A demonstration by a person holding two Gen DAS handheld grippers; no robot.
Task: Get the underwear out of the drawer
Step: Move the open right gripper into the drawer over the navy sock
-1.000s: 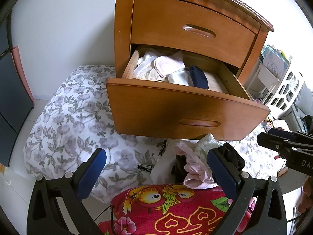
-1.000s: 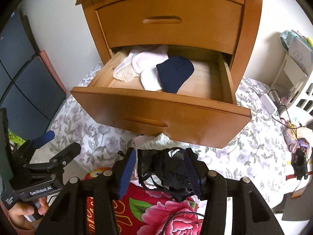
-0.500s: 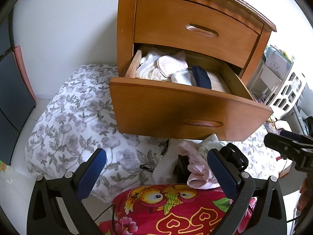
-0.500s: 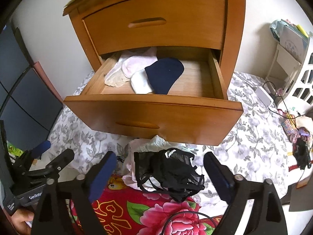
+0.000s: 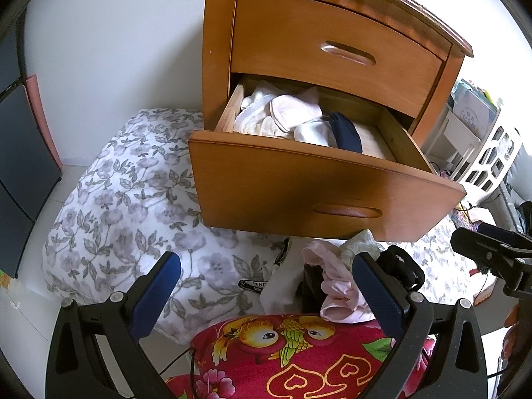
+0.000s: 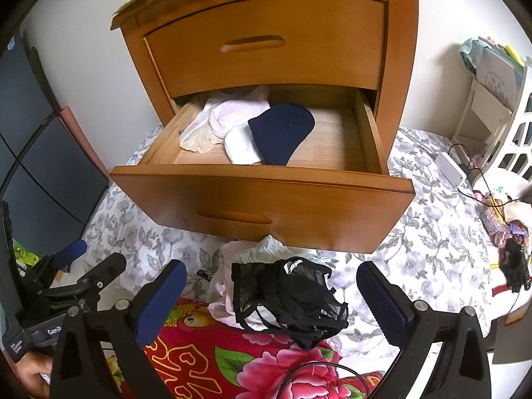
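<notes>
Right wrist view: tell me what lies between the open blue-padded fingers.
The crumpled black lace underwear lies between the right gripper's open fingers, untouched, atop the pale garments pile.

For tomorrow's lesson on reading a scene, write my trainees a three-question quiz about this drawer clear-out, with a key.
1. True or false: the top drawer is shut.
2. The black underwear lies: A) in the open drawer, B) on the pile below it, C) between closed pads.
3. What colour is the darkest piece left in the open drawer?

Key: 1 true. 2 B; the right gripper has just been opening and stands clear of it. 3 navy blue.
</notes>
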